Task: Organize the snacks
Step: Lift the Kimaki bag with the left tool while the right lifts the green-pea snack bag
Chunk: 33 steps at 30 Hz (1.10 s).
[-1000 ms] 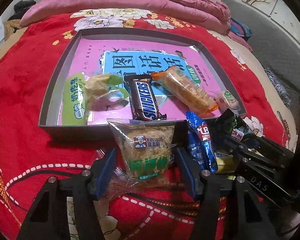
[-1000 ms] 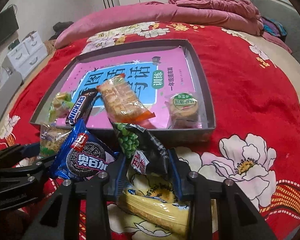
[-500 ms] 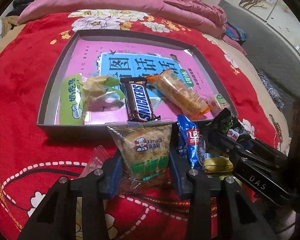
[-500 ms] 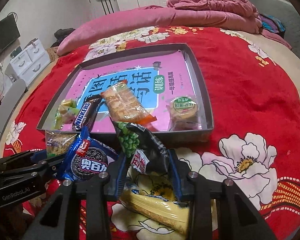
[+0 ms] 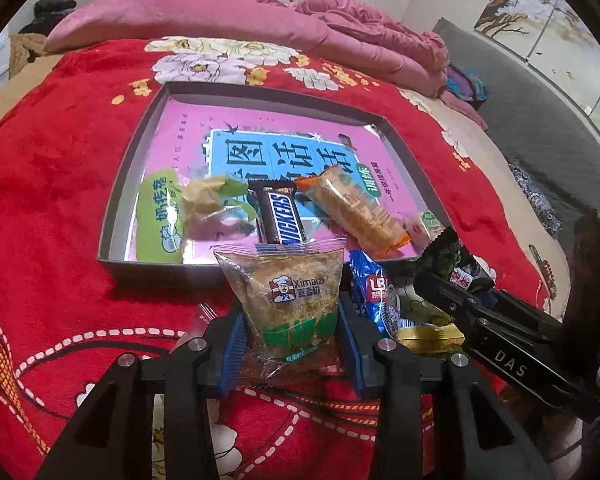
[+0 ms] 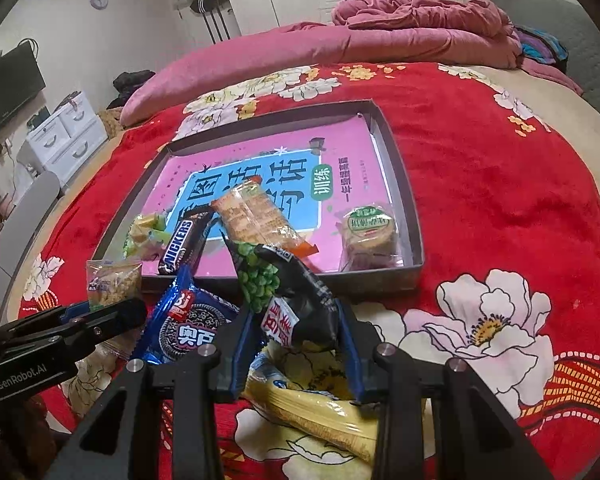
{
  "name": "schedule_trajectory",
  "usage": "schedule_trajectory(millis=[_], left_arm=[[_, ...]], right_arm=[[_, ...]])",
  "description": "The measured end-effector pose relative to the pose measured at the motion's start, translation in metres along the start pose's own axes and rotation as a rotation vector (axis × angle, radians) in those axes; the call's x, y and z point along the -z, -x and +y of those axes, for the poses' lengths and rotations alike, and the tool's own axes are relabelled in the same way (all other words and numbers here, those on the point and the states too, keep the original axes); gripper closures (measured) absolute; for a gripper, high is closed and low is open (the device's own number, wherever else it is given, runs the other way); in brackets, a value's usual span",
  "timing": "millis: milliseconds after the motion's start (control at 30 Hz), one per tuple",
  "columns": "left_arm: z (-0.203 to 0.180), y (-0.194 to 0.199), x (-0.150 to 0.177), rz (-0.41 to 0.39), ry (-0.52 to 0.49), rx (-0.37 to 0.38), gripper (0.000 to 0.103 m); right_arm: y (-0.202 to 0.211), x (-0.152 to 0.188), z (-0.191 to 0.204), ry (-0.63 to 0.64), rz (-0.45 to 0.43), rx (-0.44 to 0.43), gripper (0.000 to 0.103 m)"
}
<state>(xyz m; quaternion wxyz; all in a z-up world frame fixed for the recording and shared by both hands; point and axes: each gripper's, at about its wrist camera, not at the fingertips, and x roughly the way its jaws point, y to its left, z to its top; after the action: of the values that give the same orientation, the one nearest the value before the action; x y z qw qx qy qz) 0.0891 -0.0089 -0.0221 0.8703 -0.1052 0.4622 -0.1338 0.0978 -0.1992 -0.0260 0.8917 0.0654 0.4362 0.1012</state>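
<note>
My left gripper [image 5: 290, 324] is shut on a clear Ximaizi snack bag [image 5: 288, 292] and holds it upright just before the grey box [image 5: 116, 200]. My right gripper [image 6: 296, 336] is shut on a black green-pea packet [image 6: 288, 292], also lifted near the box's front wall [image 6: 372, 280]. In the box lie a Snickers bar [image 5: 282, 220], an orange cracker pack [image 5: 352, 212], a green packet [image 5: 160, 216], a crumpled wrapper [image 5: 210, 200] and a round cake [image 6: 370, 232]. A blue Oreo pack [image 6: 188, 320] and a yellow packet [image 6: 312, 400] lie on the red blanket.
The box stands on a bed with a red flowered blanket [image 6: 500, 184]. A pink quilt [image 6: 340, 44] is piled at the far edge. White drawers [image 6: 64, 136] stand at the left. A grey floor [image 5: 540, 120] lies to the right of the bed.
My left gripper closed on the Ximaizi bag and lifted it. My right gripper rose with the pea packet. Both views pulled back from the bed.
</note>
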Motion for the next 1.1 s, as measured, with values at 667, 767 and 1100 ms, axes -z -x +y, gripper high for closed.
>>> schedule_trajectory(millis=[667,767,1100], left_arm=[[0.001,0.021,-0.001,-0.077,-0.007,-0.028,0.06],[0.003,0.024,-0.002,-0.09,0.001,-0.029,0.06],[0.004,0.029,-0.003,-0.112,0.006,-0.027,0.06]], right_arm=[[0.009,-0.002,0.002,-0.012,-0.042,-0.028,0.065],[0.01,-0.002,0.004,-0.007,-0.043,-0.028,0.065],[0.012,-0.004,0.002,-0.02,-0.058,-0.031,0.065]])
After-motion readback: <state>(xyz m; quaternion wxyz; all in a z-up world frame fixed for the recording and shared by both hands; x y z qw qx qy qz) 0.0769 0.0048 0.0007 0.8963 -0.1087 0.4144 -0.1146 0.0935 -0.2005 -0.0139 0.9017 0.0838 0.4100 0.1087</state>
